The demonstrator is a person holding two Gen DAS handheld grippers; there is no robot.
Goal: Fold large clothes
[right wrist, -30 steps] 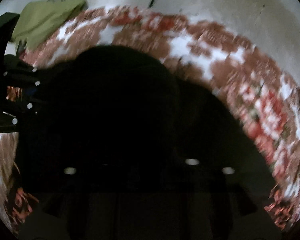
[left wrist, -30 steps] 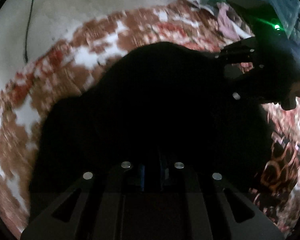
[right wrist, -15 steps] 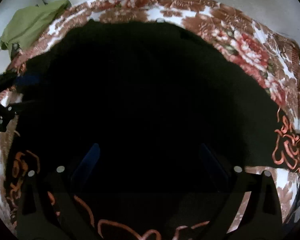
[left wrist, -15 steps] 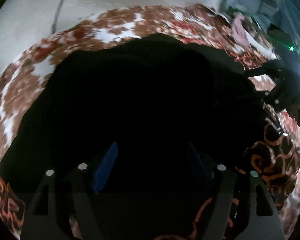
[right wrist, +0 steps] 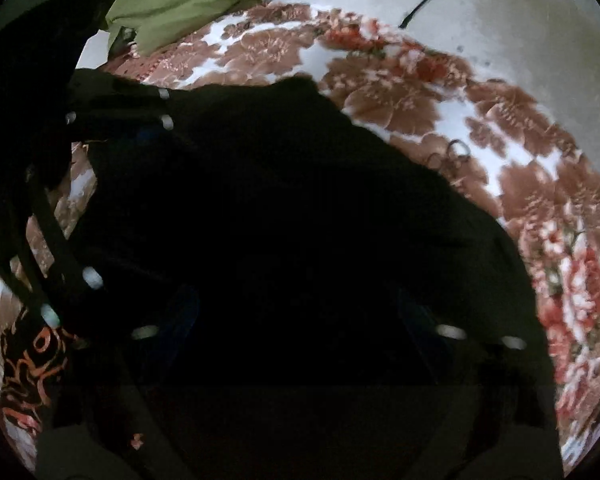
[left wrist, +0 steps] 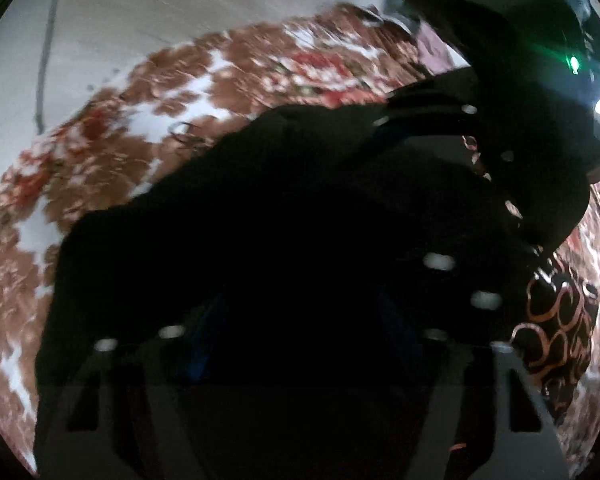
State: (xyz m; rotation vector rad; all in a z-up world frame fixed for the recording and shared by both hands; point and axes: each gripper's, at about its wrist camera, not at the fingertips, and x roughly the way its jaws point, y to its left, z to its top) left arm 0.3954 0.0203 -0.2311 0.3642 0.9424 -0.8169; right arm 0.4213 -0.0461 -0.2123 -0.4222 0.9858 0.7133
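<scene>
Black garment [left wrist: 260, 240] spread on floral bed cover [left wrist: 100, 152] for folding. Left tool [left wrist: 300, 344], right tool [right wrist: 300, 320]: jaws just closing, part open over cloth; grip unclear.

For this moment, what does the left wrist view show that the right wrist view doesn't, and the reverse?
Only the left wrist view shows a green indicator light on the other device at upper right, a grey cable down the pale wall at left, and pinkish cloth near the top.

Only the right wrist view shows an olive-green cloth bunched at the bedspread's far edge, upper left.

Both show the black garment lying on the floral bedspread, and a dark fabric with orange swirls at the side.
</scene>
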